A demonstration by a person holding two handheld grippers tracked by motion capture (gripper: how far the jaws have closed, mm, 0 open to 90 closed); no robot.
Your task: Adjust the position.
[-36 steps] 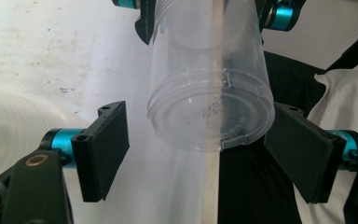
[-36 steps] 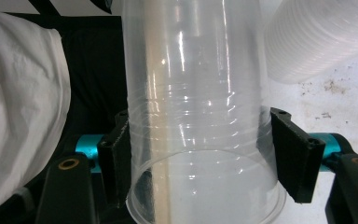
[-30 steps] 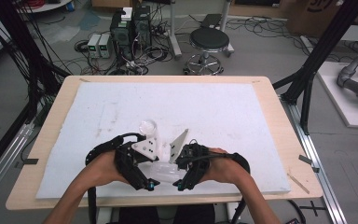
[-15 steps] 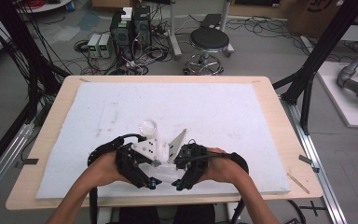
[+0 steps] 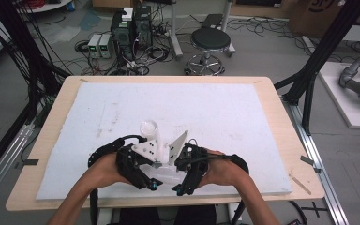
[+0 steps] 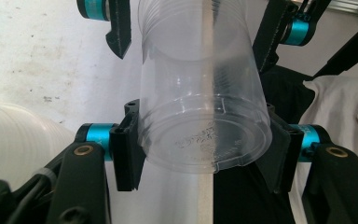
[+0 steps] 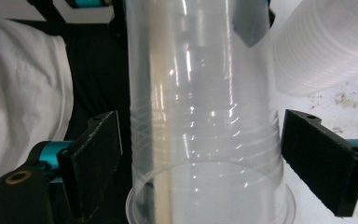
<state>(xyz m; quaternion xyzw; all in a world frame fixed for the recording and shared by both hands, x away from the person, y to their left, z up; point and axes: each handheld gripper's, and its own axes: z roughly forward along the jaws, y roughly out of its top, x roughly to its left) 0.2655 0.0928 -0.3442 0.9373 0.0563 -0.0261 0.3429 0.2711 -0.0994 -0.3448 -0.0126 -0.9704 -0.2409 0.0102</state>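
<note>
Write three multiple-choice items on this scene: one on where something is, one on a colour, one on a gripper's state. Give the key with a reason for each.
1. Where does the clear plastic cup lie?
A. between the two grippers at the near edge of the table
B. on the stool
C. at the far left corner of the board

2. What colour is the board that covers the table?
A. black
B. white
C. green

3. How does the left gripper stand?
A. wide open, away from the cup
B. shut on the cup's base end
C. shut on a spoon

Key: 1 A, the high view shows the cup between both grippers near the person. 2 B, the board is white in the high view. 3 B, the left gripper view shows both pads pressed on the cup's base end, while the right gripper has gaps beside the cup.
</note>
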